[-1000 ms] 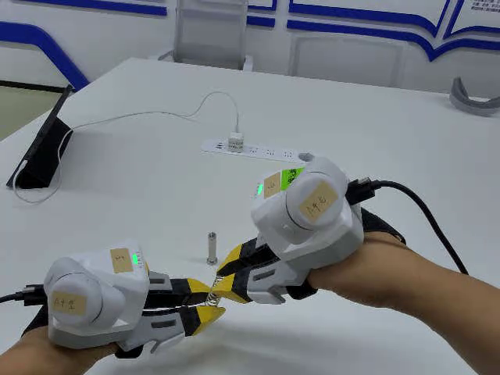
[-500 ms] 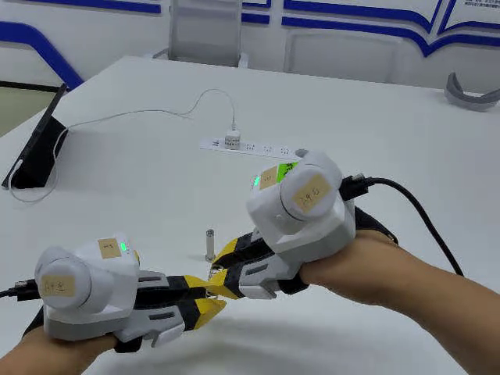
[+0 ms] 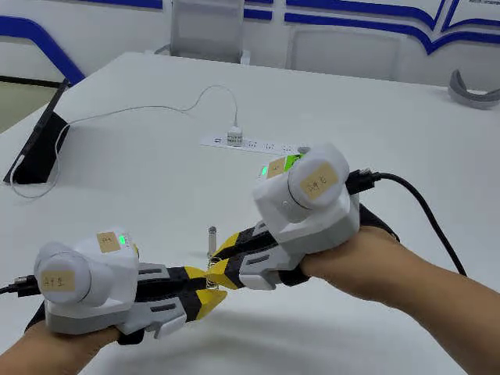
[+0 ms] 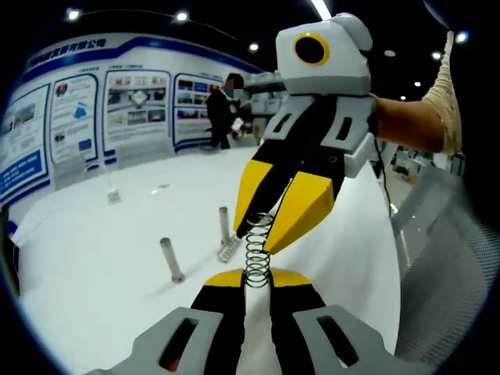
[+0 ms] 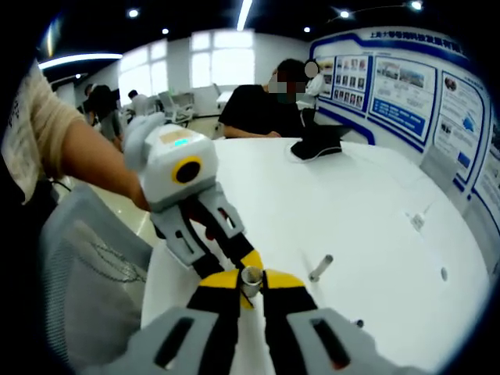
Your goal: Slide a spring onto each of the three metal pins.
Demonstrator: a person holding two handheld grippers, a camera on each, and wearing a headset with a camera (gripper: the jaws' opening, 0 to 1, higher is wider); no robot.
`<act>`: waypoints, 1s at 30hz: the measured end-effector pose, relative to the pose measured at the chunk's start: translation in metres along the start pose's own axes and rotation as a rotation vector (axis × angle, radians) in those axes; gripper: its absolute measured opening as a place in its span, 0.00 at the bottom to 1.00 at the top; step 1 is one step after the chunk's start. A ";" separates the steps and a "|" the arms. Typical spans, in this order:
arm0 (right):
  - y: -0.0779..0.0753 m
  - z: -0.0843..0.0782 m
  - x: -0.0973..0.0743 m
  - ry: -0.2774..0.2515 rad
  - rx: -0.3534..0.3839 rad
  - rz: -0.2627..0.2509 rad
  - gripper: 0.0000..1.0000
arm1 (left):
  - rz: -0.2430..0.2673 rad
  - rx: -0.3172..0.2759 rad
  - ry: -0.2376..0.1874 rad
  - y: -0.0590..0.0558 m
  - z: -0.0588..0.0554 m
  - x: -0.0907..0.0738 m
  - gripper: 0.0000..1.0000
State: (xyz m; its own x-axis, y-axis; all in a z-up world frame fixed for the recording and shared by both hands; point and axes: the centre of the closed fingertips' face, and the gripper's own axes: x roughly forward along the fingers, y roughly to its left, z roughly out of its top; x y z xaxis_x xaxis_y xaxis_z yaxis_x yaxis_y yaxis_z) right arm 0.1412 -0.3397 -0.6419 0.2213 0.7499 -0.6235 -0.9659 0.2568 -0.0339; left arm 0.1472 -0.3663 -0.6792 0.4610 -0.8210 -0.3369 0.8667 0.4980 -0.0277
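Observation:
A thin steel spring [image 4: 256, 251] runs between the two grippers, which meet tip to tip. My left gripper [image 4: 250, 280] is shut on its lower end. My right gripper [image 4: 264, 223] comes in from above and closes around its upper end. In the right gripper view, the right gripper [image 5: 250, 283] is shut on a round metal pin end [image 5: 251, 276], with the left gripper [image 5: 248, 260] just beyond. In the head view, the left gripper [image 3: 205, 291] and right gripper [image 3: 217, 269] touch low over the table, in front of an upright pin [image 3: 212, 241]. Two pins [image 4: 170, 259] [image 4: 224, 225] stand behind, a loose spring [image 4: 228, 250] beside the farther one.
A white power strip [image 3: 250, 144] with a charger [image 3: 234, 138] and cable lies mid-table. A black stand [image 3: 35, 148] sits at the left edge, a chair [image 3: 207, 31] behind the table, a grey curved object [image 3: 473, 90] at the far right. People sit in the background.
The grippers stay tip to tip on the spring. The right gripper has drawn slightly up and to the right; most of the picture shift is head movement.

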 end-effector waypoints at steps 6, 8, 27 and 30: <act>-0.005 0.003 -0.001 -0.009 -0.003 -0.014 0.12 | 0.032 0.036 -0.012 0.007 0.004 0.001 0.11; -0.007 0.003 -0.001 -0.007 -0.002 -0.014 0.12 | 0.032 0.035 -0.013 0.008 0.004 0.002 0.12; -0.047 0.032 -0.013 -0.055 -0.013 -0.097 0.12 | 0.123 -0.010 -0.007 0.028 -0.005 -0.018 0.44; -0.055 0.036 -0.013 -0.060 -0.016 -0.109 0.12 | 0.135 -0.017 -0.007 0.029 -0.004 -0.019 0.48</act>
State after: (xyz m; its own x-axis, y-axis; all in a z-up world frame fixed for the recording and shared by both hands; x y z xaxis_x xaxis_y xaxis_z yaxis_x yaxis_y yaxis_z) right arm 0.1966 -0.3416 -0.6041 0.3326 0.7532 -0.5675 -0.9374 0.3297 -0.1118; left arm 0.1630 -0.3351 -0.6779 0.5747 -0.7480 -0.3319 0.7932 0.6089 0.0012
